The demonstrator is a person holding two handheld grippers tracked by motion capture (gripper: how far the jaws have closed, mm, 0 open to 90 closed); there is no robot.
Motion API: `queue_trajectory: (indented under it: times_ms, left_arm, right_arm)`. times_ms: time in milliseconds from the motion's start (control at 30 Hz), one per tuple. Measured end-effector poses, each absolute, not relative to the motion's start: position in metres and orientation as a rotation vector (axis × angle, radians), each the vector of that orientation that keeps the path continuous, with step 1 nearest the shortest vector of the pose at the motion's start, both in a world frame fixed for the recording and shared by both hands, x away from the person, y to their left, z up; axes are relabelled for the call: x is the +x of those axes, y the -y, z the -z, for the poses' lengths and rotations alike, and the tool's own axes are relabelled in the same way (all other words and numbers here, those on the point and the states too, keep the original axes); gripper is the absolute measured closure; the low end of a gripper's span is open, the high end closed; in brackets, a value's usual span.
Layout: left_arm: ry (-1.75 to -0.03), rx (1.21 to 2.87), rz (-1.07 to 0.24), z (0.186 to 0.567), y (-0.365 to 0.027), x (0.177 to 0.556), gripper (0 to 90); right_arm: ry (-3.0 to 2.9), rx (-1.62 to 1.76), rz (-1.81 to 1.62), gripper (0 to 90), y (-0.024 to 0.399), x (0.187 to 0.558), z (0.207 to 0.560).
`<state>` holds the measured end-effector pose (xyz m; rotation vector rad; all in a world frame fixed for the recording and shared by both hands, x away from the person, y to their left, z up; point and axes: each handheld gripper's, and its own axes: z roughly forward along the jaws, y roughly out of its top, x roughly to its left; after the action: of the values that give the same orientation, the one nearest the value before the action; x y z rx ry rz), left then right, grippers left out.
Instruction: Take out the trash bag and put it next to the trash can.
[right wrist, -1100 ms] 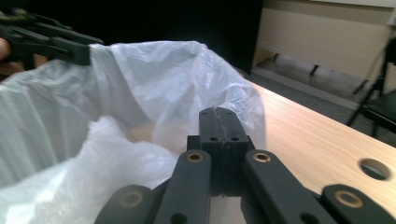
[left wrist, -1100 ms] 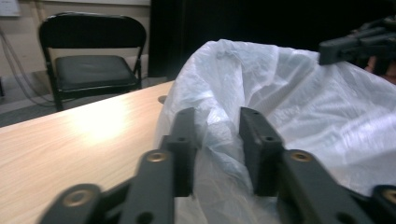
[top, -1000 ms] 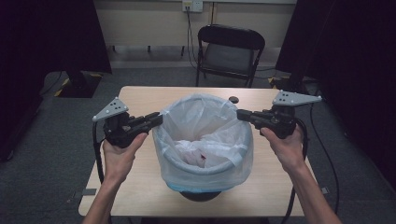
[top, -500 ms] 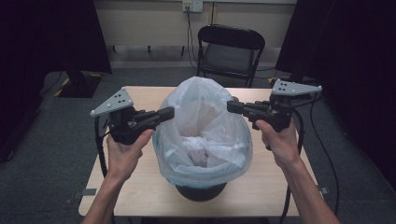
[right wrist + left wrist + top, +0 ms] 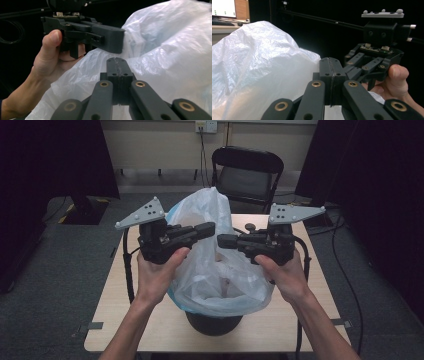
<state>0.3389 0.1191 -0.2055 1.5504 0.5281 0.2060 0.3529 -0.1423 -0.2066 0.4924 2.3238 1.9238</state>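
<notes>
A: Status?

B: Bench [image 5: 125,320], me at the near edge. Black bin [image 5: 214,324] sits at the near edge, centre. White bag [image 5: 220,270] lining it is pulled up tall out of the bin.

A: Tools?

B: My left gripper [image 5: 202,229] and right gripper [image 5: 222,241] are tip to tip above the bag, both jaw pairs clenched. Each probably pinches a fold of bag rim; can't confirm film in the seam.

A: Step?

B: Looks like gathering the mouth shut. Next: hold both pinches, then twist or lift clear.
</notes>
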Motion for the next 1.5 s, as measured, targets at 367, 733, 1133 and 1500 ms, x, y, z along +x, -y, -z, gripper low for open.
queue_trajectory:
  times_ms: [367, 733, 1133, 1500]
  left_arm:
    - [-0.514, 1.6, -0.189, 0.211, -0.104, 0.345, 90.0]
    - [-0.496, 1.507, -0.248, 0.207, -0.134, 0.34, 31.1]
    - [-0.439, 1.535, -0.246, 0.219, -0.141, 0.338, 15.3]
    - [-0.438, 1.59, -0.261, 0.219, -0.097, 0.35, 15.1]
  right_arm:
    - [-2.424, 0.606, -1.893, 40.7, 0.129, 0.364, 0.22]
    - [-2.284, 0.584, -1.942, 90.0, 0.141, 0.365, 0.204]
    - [-2.171, 0.532, -2.038, 90.0, 0.145, 0.37, 0.154]
    - [-2.219, 0.443, -2.144, 90.0, 0.121, 0.358, 0.142]
